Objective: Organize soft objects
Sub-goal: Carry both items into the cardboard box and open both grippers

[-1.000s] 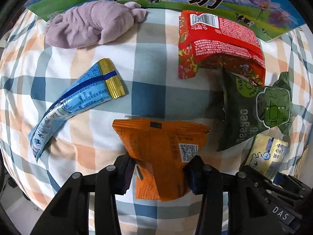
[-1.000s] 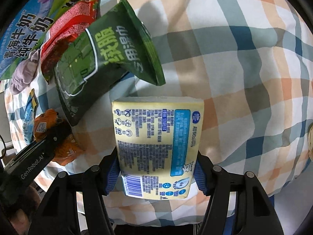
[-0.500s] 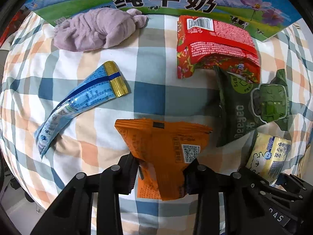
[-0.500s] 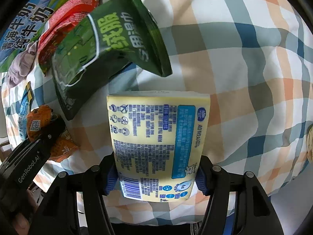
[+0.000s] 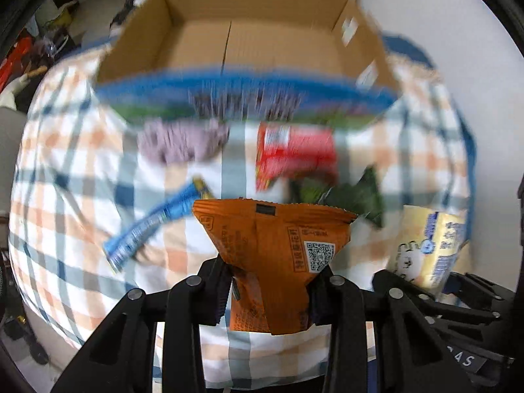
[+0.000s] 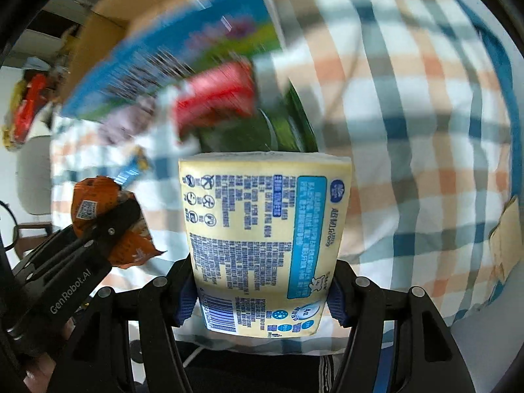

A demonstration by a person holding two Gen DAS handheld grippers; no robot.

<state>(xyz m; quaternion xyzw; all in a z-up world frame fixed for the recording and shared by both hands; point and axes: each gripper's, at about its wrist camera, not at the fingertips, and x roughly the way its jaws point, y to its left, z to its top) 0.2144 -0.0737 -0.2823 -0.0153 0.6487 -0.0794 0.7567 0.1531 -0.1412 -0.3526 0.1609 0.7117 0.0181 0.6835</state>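
While both packets now hang clear of the checked cloth (image 5: pixel 82 196), reads as the carry stage toward the open cardboard box (image 5: pixel 281 9), which stands empty at the far edge of the bedding. Left gripper (image 5: pixel 271 291) clamped on the lower part of the orange snack bag (image 5: pixel 275 249), squeezing it into a funnel shape; right gripper (image 6: pixel 262 298) clamped on the sides of the yellow wipes pack (image 6: pixel 262 239), label side up. From the right wrist view, orange bag seen pinched in the other tool at lower left.

Against the frames a second and half a second ago: both views pulled up and back, background now streaked with motion blur, box interior newly in sight where only its printed blue front showed before. Grip unchanged on both items. Left behind on the cloth, near the box front: purple cloth lump (image 5: pixel 183 140), red packet (image 5: pixel 294 154), green packet (image 5: pixel 353 196), blue tube (image 5: pixel 157 226), none shifted as far as blur allows judging.

Likely meaning: two of six items lifted, drop into the box next; four remaining.
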